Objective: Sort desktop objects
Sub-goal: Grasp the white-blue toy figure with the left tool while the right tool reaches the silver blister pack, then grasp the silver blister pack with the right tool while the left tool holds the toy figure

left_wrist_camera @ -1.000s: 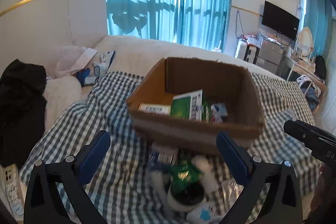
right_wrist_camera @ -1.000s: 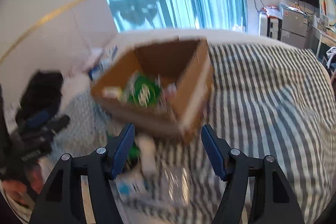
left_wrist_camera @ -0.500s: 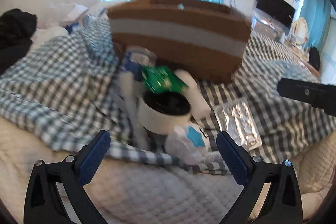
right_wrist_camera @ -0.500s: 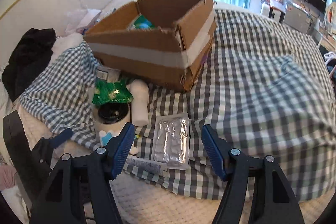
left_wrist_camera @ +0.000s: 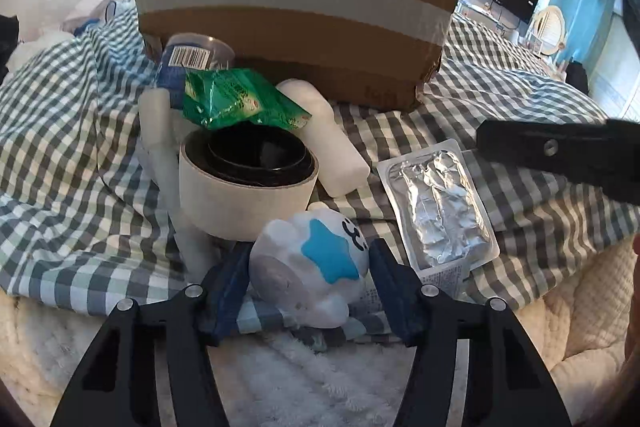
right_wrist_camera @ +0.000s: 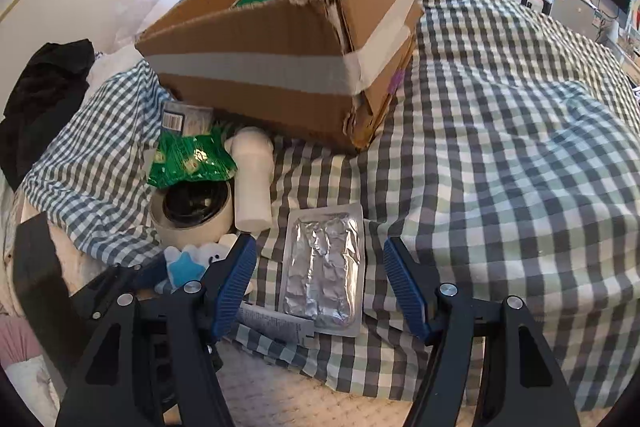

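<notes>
Left claw (left_wrist_camera: 310, 277) closing around white plush toy (left_wrist_camera: 310, 267) with blue star, pads seemingly just short of touching. Toy lying on checked cloth (right_wrist_camera: 500, 167) over bed, just before tape roll (left_wrist_camera: 246, 187). Right claw (right_wrist_camera: 318, 279) spread, straddling foil blister pack (right_wrist_camera: 324, 271), apart from it. Cardboard box (right_wrist_camera: 260, 59) behind.

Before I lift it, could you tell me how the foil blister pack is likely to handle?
The foil blister pack looks thin and flat, so probably light and somewhat bendy. It lies flush on the checked cloth, so getting under an edge may be awkward. The crinkled foil could dent.
</notes>
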